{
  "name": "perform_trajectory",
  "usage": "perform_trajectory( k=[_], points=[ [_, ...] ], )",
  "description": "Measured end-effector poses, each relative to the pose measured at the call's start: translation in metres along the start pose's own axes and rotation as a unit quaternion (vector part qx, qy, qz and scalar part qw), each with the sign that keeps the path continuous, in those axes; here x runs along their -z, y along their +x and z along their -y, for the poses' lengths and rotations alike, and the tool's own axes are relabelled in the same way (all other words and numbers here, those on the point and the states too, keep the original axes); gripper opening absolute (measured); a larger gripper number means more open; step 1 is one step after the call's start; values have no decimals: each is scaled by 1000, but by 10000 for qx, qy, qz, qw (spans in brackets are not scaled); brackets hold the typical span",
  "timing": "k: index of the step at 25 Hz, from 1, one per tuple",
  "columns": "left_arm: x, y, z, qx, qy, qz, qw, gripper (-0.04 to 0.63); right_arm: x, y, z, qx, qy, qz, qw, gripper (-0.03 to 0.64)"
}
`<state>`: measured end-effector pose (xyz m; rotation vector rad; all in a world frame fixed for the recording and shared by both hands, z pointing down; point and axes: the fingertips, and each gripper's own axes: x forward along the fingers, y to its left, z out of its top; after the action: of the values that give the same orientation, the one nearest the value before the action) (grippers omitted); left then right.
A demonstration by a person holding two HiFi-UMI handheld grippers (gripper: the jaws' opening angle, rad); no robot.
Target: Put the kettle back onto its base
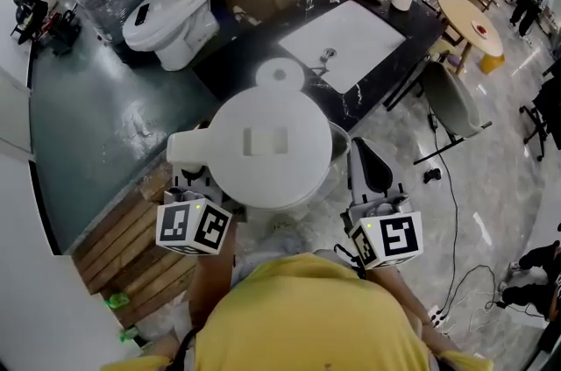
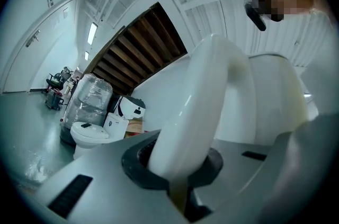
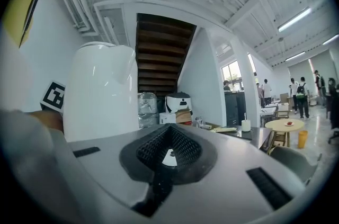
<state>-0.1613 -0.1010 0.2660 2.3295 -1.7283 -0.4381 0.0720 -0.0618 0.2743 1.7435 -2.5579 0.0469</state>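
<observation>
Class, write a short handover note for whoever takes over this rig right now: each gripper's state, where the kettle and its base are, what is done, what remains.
Left gripper: shut on the kettle by its handle; kettle upright, in the air.
Right gripper: shut, empty, beside the kettle.
Base: white disc on the dark counter next to the sink, ahead of the kettle, nothing on it.
Done: kettle lifted.
Left: carry it over the base, set it down, let go.
</observation>
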Motion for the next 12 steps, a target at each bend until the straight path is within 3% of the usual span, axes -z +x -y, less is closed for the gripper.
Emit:
perform_trajectory(
  k=[6,12],
  points=[
    [2,41,-13,240,-26,-34,9997,25,2,35,2,133,11,7,9999,15],
    [6,69,-25,214,-105,-10,9997,25,3,56,12,149,-67,-75,9998,15]
  ],
)
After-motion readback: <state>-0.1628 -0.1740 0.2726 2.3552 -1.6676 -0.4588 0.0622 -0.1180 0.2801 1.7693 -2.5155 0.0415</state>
